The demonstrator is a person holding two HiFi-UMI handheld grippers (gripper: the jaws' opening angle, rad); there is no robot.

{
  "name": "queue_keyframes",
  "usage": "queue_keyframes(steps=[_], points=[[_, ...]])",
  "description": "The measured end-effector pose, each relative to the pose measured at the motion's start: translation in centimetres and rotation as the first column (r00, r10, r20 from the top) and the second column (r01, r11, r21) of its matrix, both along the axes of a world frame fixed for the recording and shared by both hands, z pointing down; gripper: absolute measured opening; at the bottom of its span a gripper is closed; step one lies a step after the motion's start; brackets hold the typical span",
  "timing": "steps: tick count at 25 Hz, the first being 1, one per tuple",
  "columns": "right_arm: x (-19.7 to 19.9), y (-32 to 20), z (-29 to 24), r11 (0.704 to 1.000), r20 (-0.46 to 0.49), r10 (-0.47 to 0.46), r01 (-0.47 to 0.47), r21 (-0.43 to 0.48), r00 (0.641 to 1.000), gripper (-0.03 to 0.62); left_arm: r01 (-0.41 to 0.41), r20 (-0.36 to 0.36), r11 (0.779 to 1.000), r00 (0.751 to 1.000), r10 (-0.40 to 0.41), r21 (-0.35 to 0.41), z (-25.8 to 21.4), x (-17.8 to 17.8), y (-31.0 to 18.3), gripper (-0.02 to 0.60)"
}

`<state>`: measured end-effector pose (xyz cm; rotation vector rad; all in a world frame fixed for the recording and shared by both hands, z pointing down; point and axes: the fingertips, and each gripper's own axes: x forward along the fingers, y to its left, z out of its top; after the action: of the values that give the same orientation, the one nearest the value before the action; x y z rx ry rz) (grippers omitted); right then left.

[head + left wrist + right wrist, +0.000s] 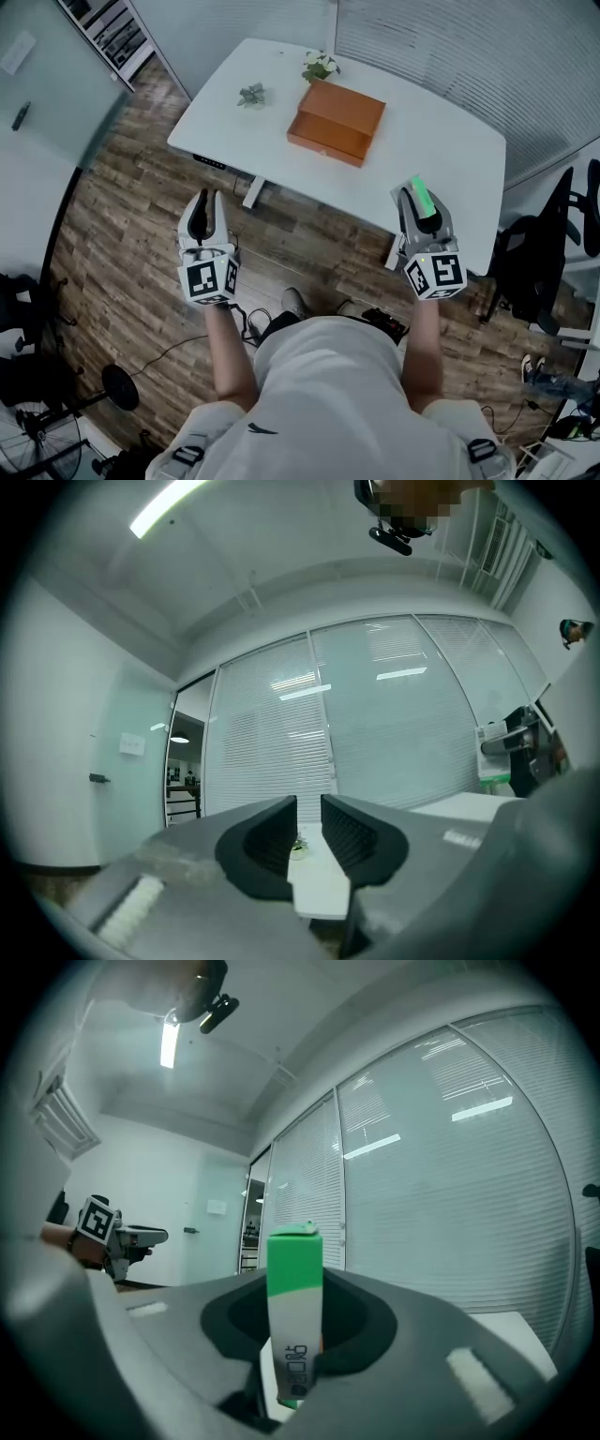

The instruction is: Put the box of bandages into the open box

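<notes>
A green and white box of bandages (pixel 423 199) stands upright between the fingers of my right gripper (pixel 419 194), which is shut on it. In the right gripper view the box of bandages (pixel 294 1279) fills the gap of the right gripper (pixel 294 1321). A brown box (pixel 336 122) lies on the white table (pixel 441 141), ahead and to the left of that gripper. My left gripper (pixel 204 201) hangs over the wooden floor before the table's near edge. In its own view the left gripper (pixel 309 832) holds nothing, with only a narrow gap between the jaws.
Two small potted plants (pixel 320 66) (pixel 251 94) stand on the table behind and left of the brown box. A black office chair (pixel 548 248) is at the right. Cables and a round black base (pixel 120 386) lie on the floor near the person's feet.
</notes>
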<state>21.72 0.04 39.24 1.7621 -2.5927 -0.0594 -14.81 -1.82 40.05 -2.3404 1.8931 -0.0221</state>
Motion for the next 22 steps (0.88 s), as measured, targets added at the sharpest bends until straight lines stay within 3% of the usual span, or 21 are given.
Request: queue_keyframes(steps=[11,22], points=[[-1.0,-0.9,0.1,1.000,-0.004,0.004,-0.004,-0.009,1.000,0.091,0.007,-0.002,1.000,1.000,-0.007,-0.007,0.3,-1.4,-0.9,0.092],[-4.6,-3.6,-0.3,0.999,-0.014,0.035,-0.035,-0.009,0.999,0.091,-0.015,-0.015,1.000,1.000,0.015,-0.002,0.0,-5.5,-4.8,0.092]])
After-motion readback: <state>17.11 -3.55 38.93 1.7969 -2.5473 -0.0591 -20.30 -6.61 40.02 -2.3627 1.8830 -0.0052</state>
